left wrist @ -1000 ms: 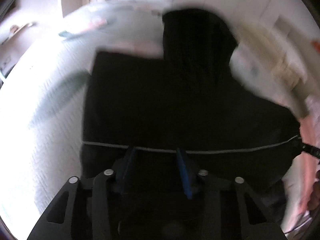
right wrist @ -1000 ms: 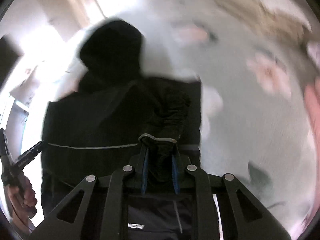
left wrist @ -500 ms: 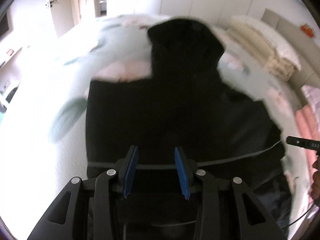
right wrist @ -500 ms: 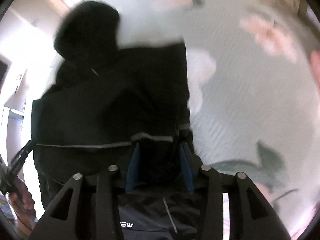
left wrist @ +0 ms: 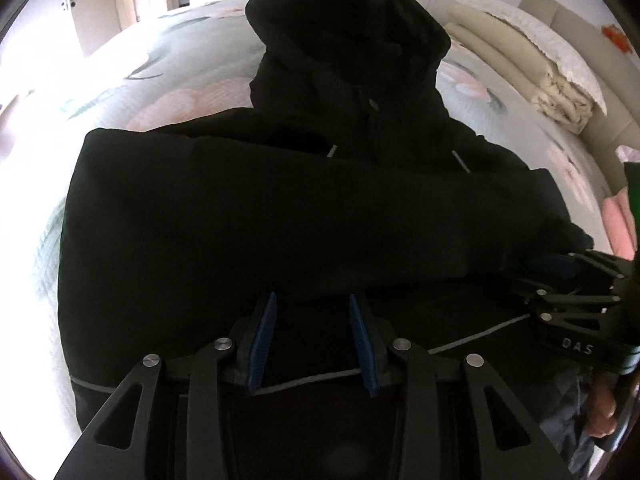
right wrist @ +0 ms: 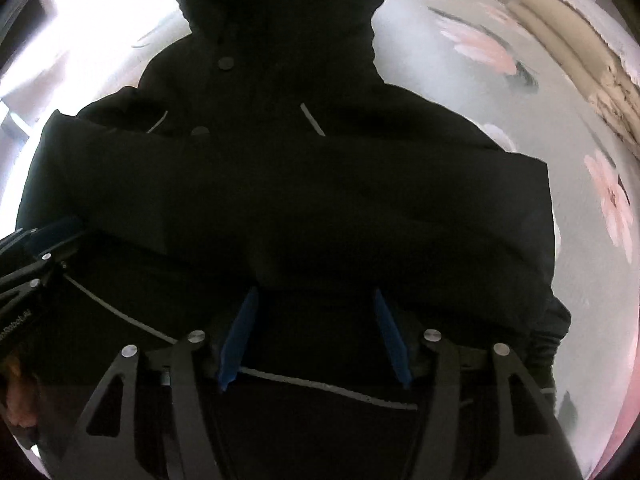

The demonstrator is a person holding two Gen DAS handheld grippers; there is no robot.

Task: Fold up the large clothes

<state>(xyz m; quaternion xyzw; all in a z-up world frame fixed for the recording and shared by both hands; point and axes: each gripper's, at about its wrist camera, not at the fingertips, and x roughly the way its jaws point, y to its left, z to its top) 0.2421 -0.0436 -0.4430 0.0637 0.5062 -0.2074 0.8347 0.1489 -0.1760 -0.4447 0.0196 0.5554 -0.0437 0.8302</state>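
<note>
A large black hooded jacket (left wrist: 304,208) lies face up on a bed, hood at the far end, with both sleeves folded across its chest. It fills the right wrist view (right wrist: 288,200) too. My left gripper (left wrist: 314,308) is open and empty, hovering low over the jacket's lower part near a grey reflective stripe (left wrist: 320,378). My right gripper (right wrist: 314,304) is open and empty, just below the folded sleeve. The right gripper also shows at the right edge of the left wrist view (left wrist: 560,272), and the left gripper at the left edge of the right wrist view (right wrist: 36,256).
The bed has a pale green cover with pink flowers (right wrist: 480,44). Folded beige bedding (left wrist: 520,64) is stacked at the far right. Pink fabric (left wrist: 616,220) lies at the right edge. A door (left wrist: 76,8) and white cupboards stand beyond the bed.
Both grippers have moved closer and lower over the jacket. The right gripper, which held a sleeve cuff a second ago, has let go and opened wide; the sleeve now lies across the chest.
</note>
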